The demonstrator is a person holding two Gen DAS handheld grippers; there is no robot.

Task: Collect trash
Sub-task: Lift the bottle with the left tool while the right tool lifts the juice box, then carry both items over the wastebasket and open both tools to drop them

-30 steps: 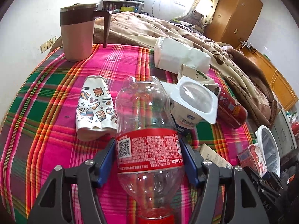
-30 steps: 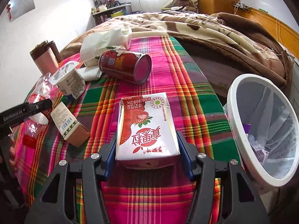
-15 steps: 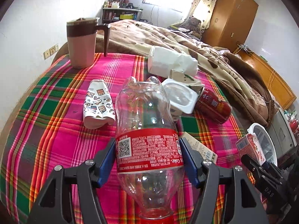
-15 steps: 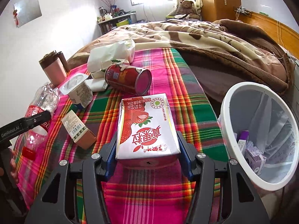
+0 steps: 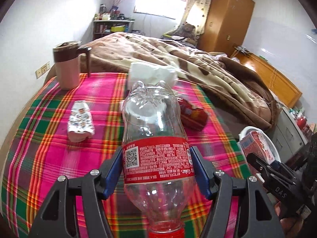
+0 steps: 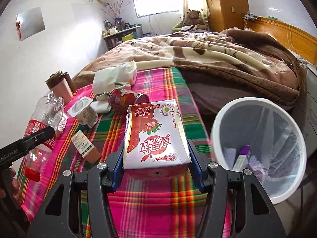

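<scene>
We hold two pieces: left gripper [image 5: 156, 170] jaws clamp the bottle [image 5: 154, 138], right gripper [image 6: 156, 164] jaws clamp the milk carton [image 6: 154, 136] near the bin [image 6: 257, 138] beside the bed's edge. Can [image 6: 126, 99], yogurt cup [image 6: 85, 113] and small box [image 6: 85, 146] remain.

Plaid cloth [image 6: 158, 214]: bare in front of the carton [image 6: 156, 138] and along its right edge up to the bin [image 6: 218, 127].
Bin mouth: open above, wrappers low inside.
Left half: crowded with can [image 6: 126, 99], yogurt cup [image 6: 85, 113], small box [image 6: 85, 146], tissue pack [image 6: 115, 77], mug [image 5: 67, 67], crushed cup [image 5: 80, 119].
Blanket [image 6: 218, 59]: heaped behind the cloth.
</scene>
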